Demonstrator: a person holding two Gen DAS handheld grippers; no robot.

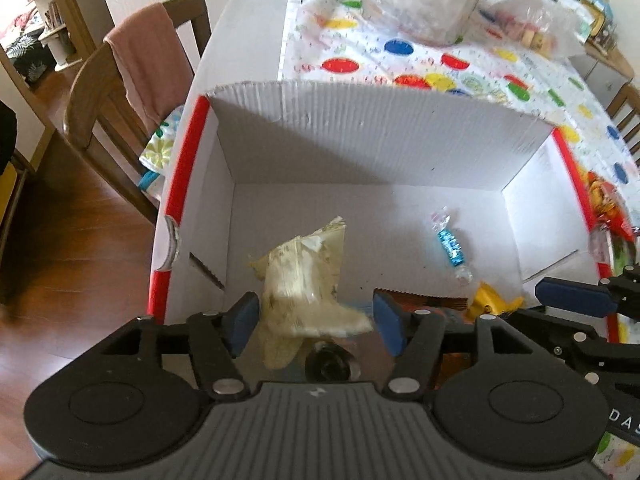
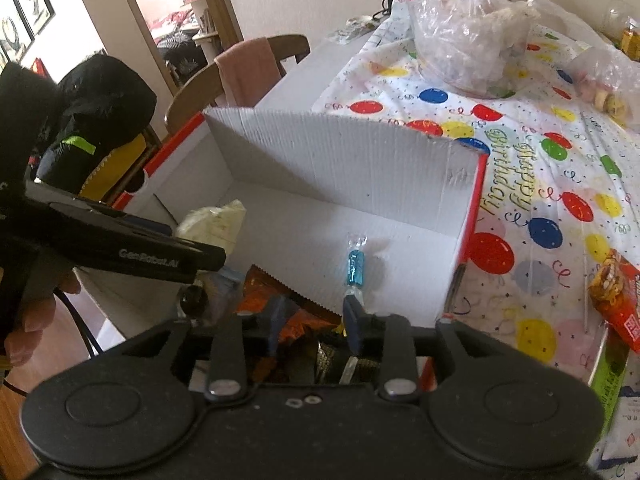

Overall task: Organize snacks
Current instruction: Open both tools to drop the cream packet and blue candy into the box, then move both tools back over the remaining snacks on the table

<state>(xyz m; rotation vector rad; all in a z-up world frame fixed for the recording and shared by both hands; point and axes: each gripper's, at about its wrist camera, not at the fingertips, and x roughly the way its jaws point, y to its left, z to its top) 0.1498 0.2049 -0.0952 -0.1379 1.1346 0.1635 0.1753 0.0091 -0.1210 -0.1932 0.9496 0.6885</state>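
Task judged early on. In the white cardboard box [image 1: 380, 128], centre of frame, only a blue-wrapped candy [image 1: 451, 245] was seen on the floor, right of middle. A pale yellowish snack packet [image 1: 304, 280] was seen between the spread pads of the left gripper [image 1: 314, 322], over the box's near-left part; jaws wide, pkt apparently loose, blurred, prob. dropping in. The right gripper [image 2: 314, 322] was parted w/ nothing held, low centre, above a pile of orange and dark wrappers [image 2: 296, 320]. Left to sort: red snack box [image 2: 616, 300] at right edge, plastic bags [image 2: 464, 32] at top.
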